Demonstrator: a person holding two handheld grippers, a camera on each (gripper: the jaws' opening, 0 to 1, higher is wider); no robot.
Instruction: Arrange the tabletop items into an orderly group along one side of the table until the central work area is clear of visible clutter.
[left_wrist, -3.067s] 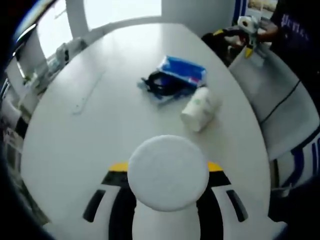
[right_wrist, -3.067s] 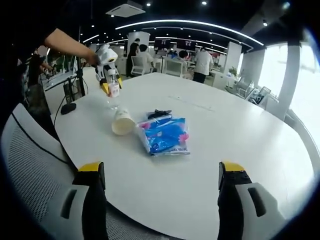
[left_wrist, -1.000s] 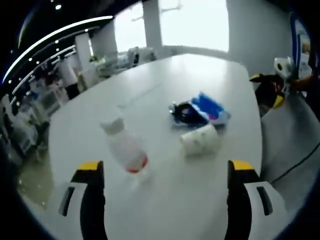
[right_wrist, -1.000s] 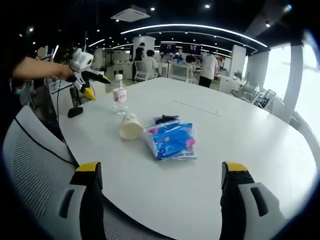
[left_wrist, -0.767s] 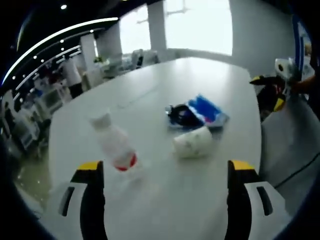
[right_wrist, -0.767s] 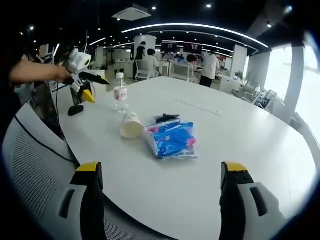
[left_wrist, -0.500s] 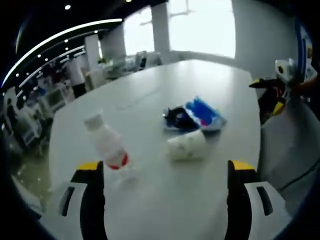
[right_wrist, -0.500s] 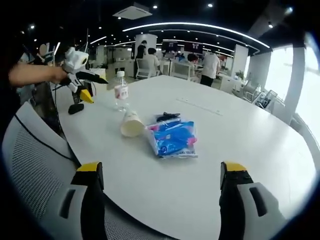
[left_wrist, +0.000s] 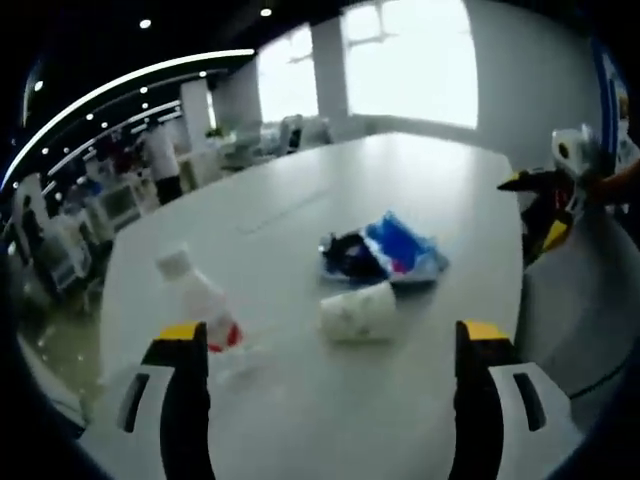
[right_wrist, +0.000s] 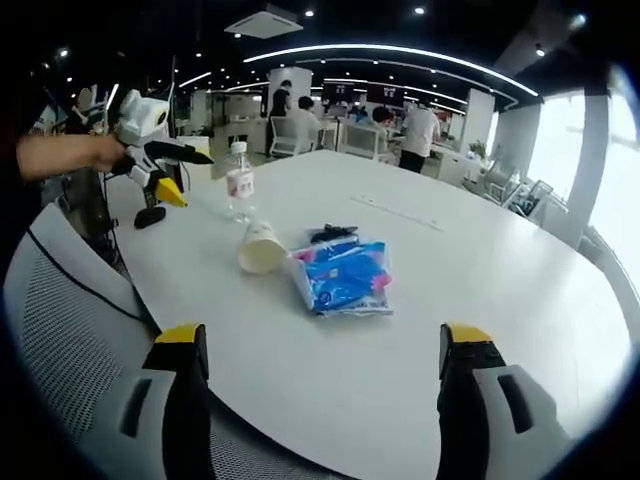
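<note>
Looking along the left gripper (left_wrist: 328, 400) in the left gripper view: jaws spread wide, nothing between them, hovering over the near edge of the white table (left_wrist: 300, 200). Plastic water bottle (left_wrist: 198, 305) with a red label standing just ahead of the left jaw, close to the table's edge, looks blurred. Paper cup (left_wrist: 358, 312) on its side roughly midway ahead of the two jaws, clear of both. Blue packet (left_wrist: 402, 248) just past the cup, with some black item (left_wrist: 348, 256) tucked against it, can't make out what that is.

Over in the right gripper view, right gripper (right_wrist: 318, 400) also wide open and holding nothing, parked over the table's near edge beside a mesh chair back (right_wrist: 60, 330). Same group well ahead of it: blue packet (right_wrist: 342, 276) nearest, roughly centred between the jaws, paper cup (right_wrist: 260, 250) lying touching or just about touching the packet's side, water bottle (right_wrist: 238, 184) upright further back near the far-left edge. Left gripper (right_wrist: 170, 170) showing there too, held in a hand (right_wrist: 92, 152) just beside the bottle but not touching it.
</note>
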